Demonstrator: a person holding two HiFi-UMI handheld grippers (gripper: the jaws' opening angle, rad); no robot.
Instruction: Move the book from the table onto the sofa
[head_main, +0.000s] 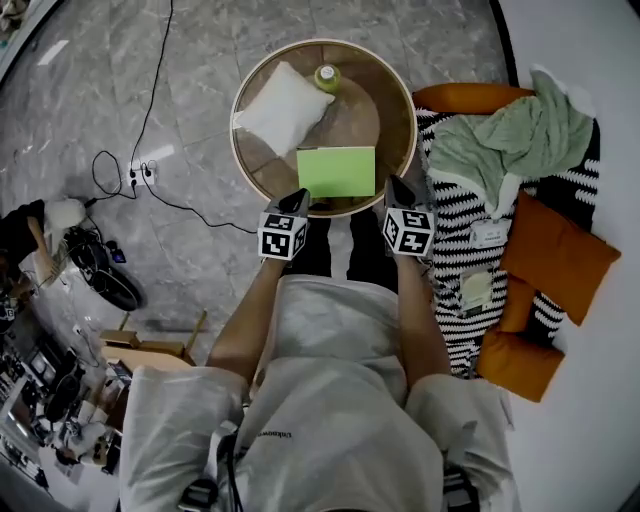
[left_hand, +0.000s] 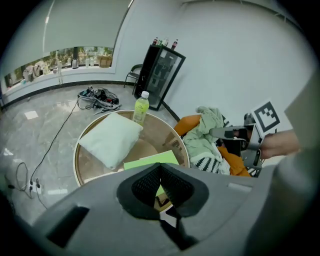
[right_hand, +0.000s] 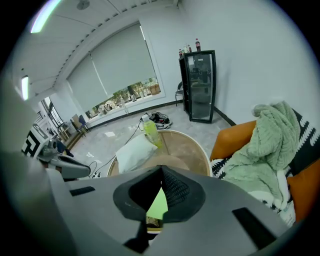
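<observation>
The bright green book (head_main: 336, 171) lies flat at the near edge of the round wooden table (head_main: 385, 110). My left gripper (head_main: 299, 198) hangs just off the book's near left corner and my right gripper (head_main: 394, 185) just off its near right corner. Both are shut with nothing in them, and I cannot tell whether they touch the book. In the left gripper view the closed jaws cover part of the book (left_hand: 150, 161). A sliver of the book (right_hand: 159, 205) shows below the closed jaws in the right gripper view. The sofa (head_main: 470, 290), under a black-and-white striped throw, stands to the table's right.
A white pillow (head_main: 281, 108) and a green drink bottle (head_main: 327, 77) sit on the table beyond the book. A pale green blanket (head_main: 520, 135) and orange cushions (head_main: 556, 255) lie on the sofa. A power strip and cable (head_main: 140, 172) cross the floor at left, with clutter (head_main: 70, 300) further left.
</observation>
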